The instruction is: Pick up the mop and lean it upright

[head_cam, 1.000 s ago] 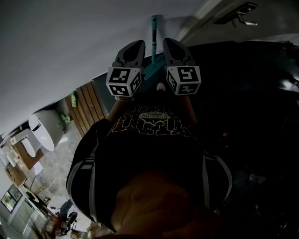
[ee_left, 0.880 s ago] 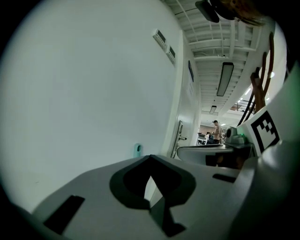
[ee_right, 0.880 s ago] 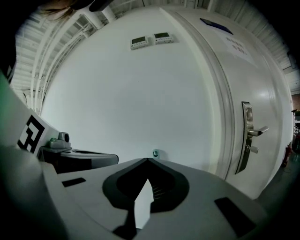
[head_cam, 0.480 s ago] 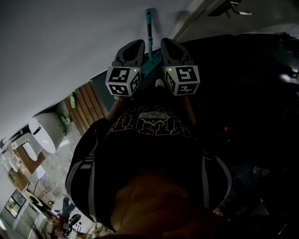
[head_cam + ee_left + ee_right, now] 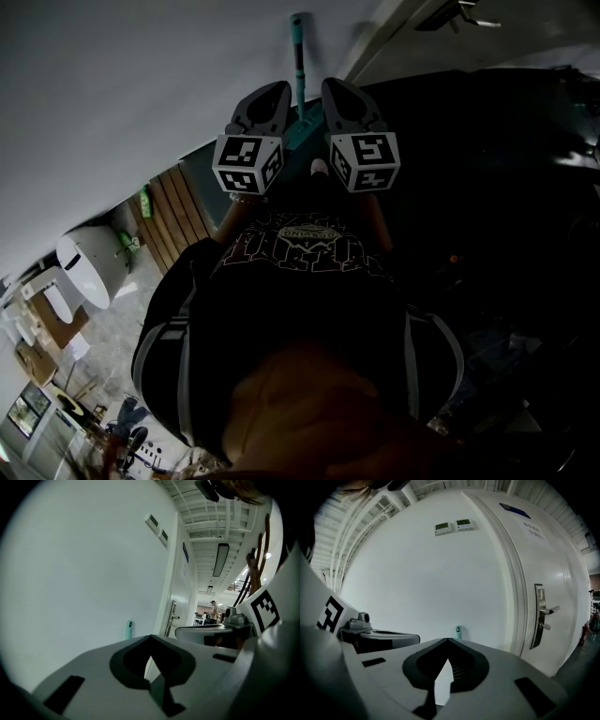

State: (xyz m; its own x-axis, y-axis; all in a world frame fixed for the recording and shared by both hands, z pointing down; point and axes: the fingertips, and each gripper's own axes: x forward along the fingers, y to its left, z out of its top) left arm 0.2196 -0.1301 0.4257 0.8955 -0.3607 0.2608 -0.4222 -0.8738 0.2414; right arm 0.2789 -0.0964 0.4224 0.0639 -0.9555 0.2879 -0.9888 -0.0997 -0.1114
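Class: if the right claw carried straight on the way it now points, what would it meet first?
Probably the mop handle standing against the white wall, just ahead of the right claw. Depth is unclear, so it might meet the wall beside it instead.

Shirt print and door notice are too blurred to read.

A black T-shirt with a pale printed emblem across the chest and grey stripes down both sides clothes the person, while the left gripper and right gripper are smooth grey shells, each topped by a white cube of black square markers
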